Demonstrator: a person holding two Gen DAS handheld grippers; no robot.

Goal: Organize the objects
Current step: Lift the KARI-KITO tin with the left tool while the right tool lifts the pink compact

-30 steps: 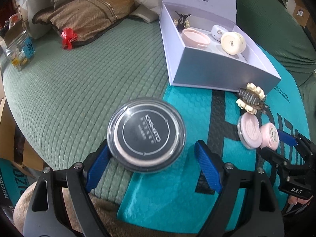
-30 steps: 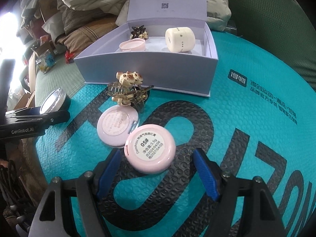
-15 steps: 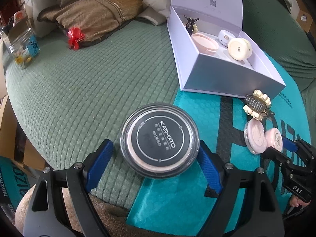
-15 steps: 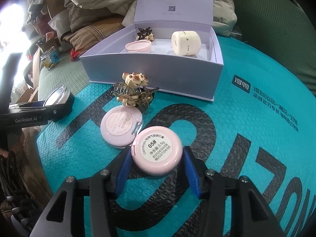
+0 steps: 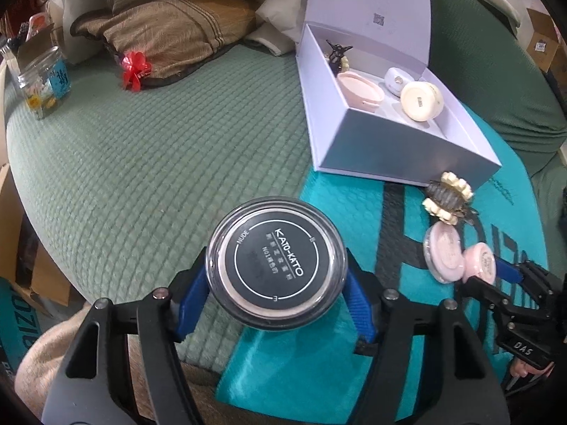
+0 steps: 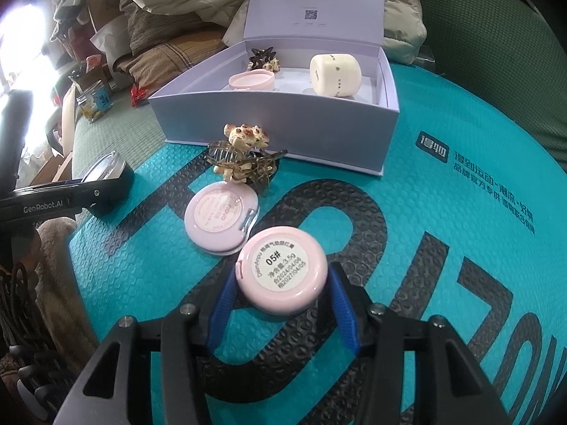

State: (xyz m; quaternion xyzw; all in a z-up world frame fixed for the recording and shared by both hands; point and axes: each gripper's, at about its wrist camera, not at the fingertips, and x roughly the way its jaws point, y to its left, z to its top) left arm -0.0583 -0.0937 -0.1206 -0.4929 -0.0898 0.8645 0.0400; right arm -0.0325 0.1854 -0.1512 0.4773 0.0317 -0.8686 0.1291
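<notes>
My left gripper point(image 5: 276, 283) is shut on a round black-lidded powder jar point(image 5: 276, 265), held over the edge of the teal mat. My right gripper point(image 6: 281, 290) is shut on a small pink compact point(image 6: 281, 276) on the teal mat point(image 6: 443, 212); it also shows in the left wrist view point(image 5: 482, 267). A flat pink compact point(image 6: 221, 217) and a brown hair claw point(image 6: 244, 163) lie just beyond it. The open lilac box point(image 6: 269, 141) holds a pink dish point(image 6: 251, 79), a cream jar point(image 6: 335, 74) and a dark clip point(image 6: 262, 58).
A green quilted cover point(image 5: 159, 163) lies left of the mat. A glass jar point(image 5: 42, 81), a red bow point(image 5: 134, 69) and brown pillows point(image 5: 177, 24) sit at the far left. Cardboard boxes point(image 5: 21, 258) stand below the bed's edge.
Both grippers closed: the left on the black-lidded jar, the right on the small pink compact. The left gripper moved right toward the mat.
</notes>
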